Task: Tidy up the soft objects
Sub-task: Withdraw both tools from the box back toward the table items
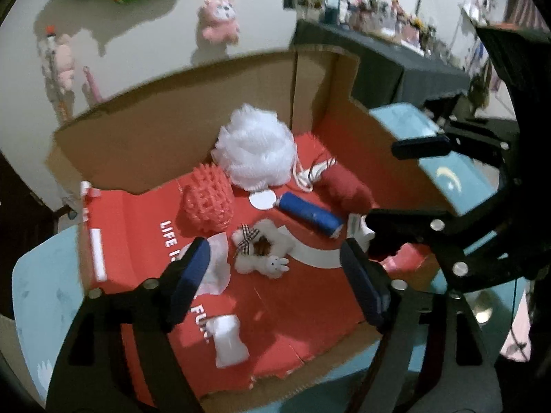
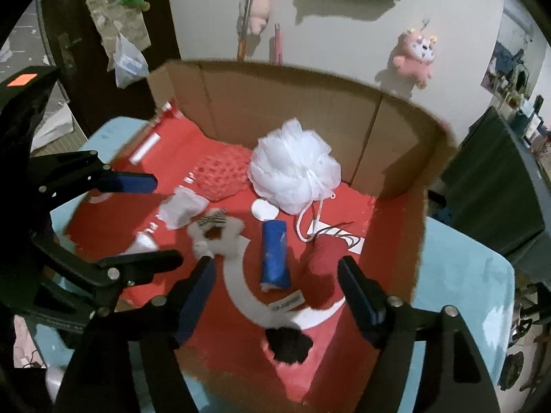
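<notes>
A flattened red cardboard box (image 1: 144, 213) (image 2: 344, 344) lies on a light blue table. On it sit a white mesh bath pouf (image 1: 256, 148) (image 2: 296, 168), a red spiky ball (image 1: 208, 199) (image 2: 224, 173), a small white plush bear (image 1: 261, 251) (image 2: 215, 234), a blue roll (image 1: 310, 215) (image 2: 274, 256), a dark red plush (image 1: 347, 187) (image 2: 322, 268) and a white foam piece (image 1: 229, 340). My left gripper (image 1: 275, 275) (image 2: 148, 220) is open and empty just above the bear. My right gripper (image 2: 275, 303) (image 1: 396, 186) is open and empty near the blue roll and red plush.
Brown cardboard flaps (image 1: 165, 127) (image 2: 292, 103) stand behind the objects. The light blue table (image 1: 44, 303) (image 2: 465, 275) surrounds the box. Pink plush toys (image 1: 220, 17) (image 2: 416, 51) hang on the wall. A dark cluttered shelf (image 1: 396, 58) stands at the right.
</notes>
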{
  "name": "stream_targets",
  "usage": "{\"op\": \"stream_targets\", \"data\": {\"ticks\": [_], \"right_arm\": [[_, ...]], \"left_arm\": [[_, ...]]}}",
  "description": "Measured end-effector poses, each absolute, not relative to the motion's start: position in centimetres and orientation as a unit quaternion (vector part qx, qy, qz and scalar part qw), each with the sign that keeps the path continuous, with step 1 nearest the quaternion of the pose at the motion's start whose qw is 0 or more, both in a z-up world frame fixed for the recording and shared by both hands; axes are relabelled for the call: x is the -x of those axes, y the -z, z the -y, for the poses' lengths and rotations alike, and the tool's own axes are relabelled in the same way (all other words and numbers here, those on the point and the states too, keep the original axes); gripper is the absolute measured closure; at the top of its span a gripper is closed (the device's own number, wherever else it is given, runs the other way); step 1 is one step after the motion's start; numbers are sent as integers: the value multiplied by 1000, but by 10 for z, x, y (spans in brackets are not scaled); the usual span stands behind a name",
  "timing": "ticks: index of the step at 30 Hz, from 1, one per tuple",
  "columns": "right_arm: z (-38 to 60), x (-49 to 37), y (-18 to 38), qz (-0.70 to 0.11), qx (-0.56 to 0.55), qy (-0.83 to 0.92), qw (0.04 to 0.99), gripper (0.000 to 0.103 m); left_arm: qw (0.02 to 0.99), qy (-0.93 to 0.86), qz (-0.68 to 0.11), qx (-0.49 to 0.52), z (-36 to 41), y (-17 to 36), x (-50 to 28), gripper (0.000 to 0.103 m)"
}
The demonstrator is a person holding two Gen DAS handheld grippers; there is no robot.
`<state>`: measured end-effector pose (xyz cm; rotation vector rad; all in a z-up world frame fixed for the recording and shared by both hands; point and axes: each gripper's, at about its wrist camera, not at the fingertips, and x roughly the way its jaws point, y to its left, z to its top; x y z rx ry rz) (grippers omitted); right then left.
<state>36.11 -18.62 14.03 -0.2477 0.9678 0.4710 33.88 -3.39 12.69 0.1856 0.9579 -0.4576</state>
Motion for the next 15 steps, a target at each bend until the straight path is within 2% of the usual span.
{"op": "stream_targets", "data": {"ticks": [7, 15], "right_arm": [[198, -314, -184, -408, 102, -219, 880, 10], [215, -247, -220, -352, 85, -205, 909, 1]], "left_arm": [[893, 203, -397, -56, 25, -167, -294, 15], [929, 188, -318, -20, 8, -208, -223, 9]]}}
